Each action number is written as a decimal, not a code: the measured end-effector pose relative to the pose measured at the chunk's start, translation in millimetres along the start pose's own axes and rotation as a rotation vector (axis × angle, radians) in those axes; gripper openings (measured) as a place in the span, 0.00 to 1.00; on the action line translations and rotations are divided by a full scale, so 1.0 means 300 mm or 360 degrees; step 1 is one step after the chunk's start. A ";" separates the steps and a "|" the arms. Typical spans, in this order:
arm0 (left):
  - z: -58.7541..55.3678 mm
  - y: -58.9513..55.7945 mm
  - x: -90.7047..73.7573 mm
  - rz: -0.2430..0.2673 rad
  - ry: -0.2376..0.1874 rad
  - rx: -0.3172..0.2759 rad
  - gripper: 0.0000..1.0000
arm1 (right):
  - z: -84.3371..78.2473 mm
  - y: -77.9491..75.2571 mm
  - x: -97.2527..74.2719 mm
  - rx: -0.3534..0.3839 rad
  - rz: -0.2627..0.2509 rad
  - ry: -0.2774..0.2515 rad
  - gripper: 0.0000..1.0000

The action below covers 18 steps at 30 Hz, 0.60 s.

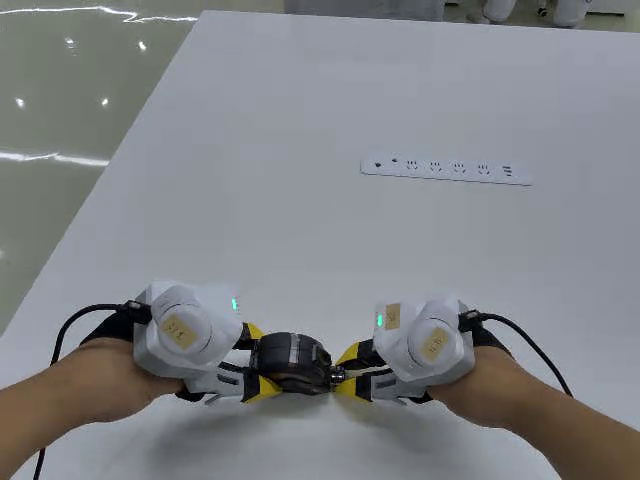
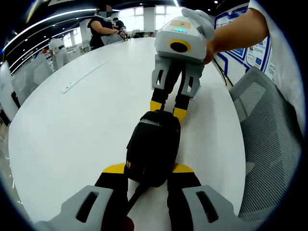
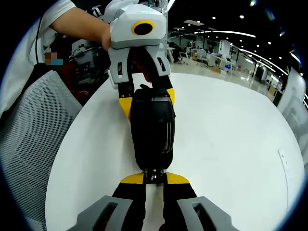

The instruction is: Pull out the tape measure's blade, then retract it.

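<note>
- Clamping the tape (image 1: pixel 290 362) case by its sides: left gripper (image 1: pixel 258 360), jaws half spread around it.
- Pinching the tape's blade tip: right gripper (image 1: pixel 345 371), jaws almost together.
- Lies on the table (image 1: pixel 300 200) at 6 o'clock in head view, left gripper at its 9, right at its 3.
- Power strip (image 1: pixel 445 168) at 1 o'clock, well apart.

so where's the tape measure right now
In the head view the tape measure sits low and central on the near side of the white table, held between the left gripper and the right gripper, power strip beyond.
</note>
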<state>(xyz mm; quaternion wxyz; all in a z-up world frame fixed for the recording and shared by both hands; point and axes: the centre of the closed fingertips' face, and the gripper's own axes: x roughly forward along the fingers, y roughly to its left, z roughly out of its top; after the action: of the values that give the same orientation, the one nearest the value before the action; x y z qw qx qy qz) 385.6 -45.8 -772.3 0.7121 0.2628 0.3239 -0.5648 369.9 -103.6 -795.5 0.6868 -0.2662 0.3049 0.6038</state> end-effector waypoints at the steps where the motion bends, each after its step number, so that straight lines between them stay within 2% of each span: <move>1: 0.000 0.000 0.000 -0.0006 0.0003 0.0013 0.25 | -0.001 0.004 -0.002 0.0003 0.0012 0.0015 0.09; 3: 0.000 0.001 0.001 -0.0008 0.0011 0.0008 0.25 | -0.006 -0.001 -0.003 -0.0012 0.0002 0.0042 0.09; 8: -0.003 0.002 0.000 -0.0012 0.0015 0.0003 0.25 | -0.011 -0.006 -0.011 0.0010 0.0001 0.0035 0.08; 18: -0.003 0.002 0.002 -0.0018 0.0008 0.0005 0.25 | -0.076 -0.015 -0.070 0.0026 -0.0023 0.0083 0.08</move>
<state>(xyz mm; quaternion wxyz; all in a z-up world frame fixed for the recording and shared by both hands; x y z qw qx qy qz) 386.2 -45.5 -773.3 0.7076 0.2635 0.3264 -0.5686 370.4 -134.9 -795.3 0.6852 -0.2784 0.3256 0.5891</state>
